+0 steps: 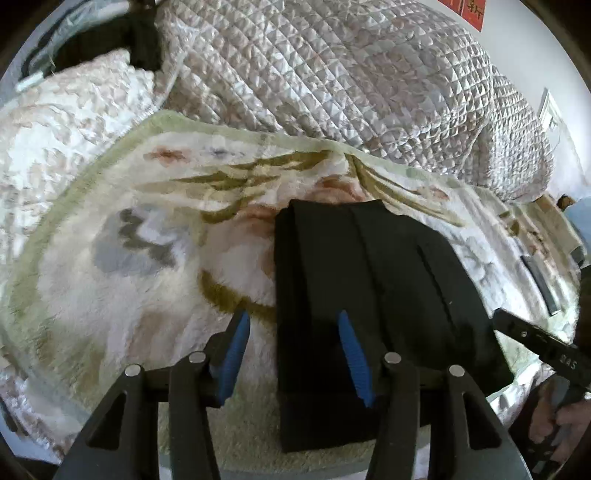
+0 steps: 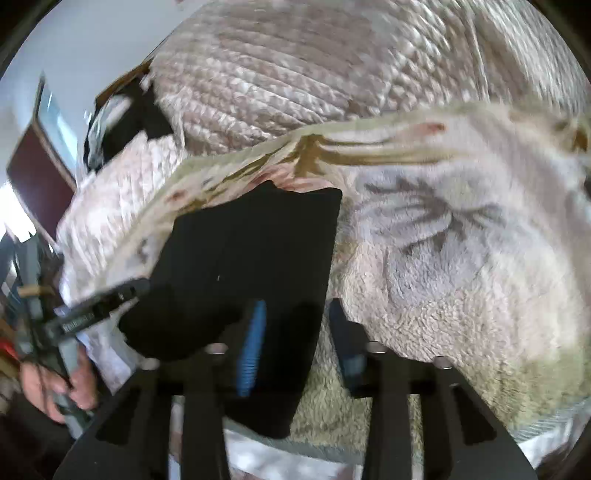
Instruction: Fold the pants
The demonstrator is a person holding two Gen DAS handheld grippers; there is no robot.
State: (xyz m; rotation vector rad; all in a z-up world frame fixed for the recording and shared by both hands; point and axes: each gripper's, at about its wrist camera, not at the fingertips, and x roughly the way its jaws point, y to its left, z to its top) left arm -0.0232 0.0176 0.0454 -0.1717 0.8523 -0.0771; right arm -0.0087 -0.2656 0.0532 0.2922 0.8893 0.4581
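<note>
Folded black fabric pants (image 1: 369,295) lie on a fleecy floral blanket (image 1: 129,258). Left claw (image 1: 291,354) and right claw (image 2: 295,343) straddle their edges, released. Only the left view shows red paper with illegible writing (image 1: 472,13), beyond them.

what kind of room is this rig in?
Most likely a bedroom in a home. The black pants lie on a fleece blanket spread over what looks like a bed, with a bunched quilted bedspread behind it.
</note>
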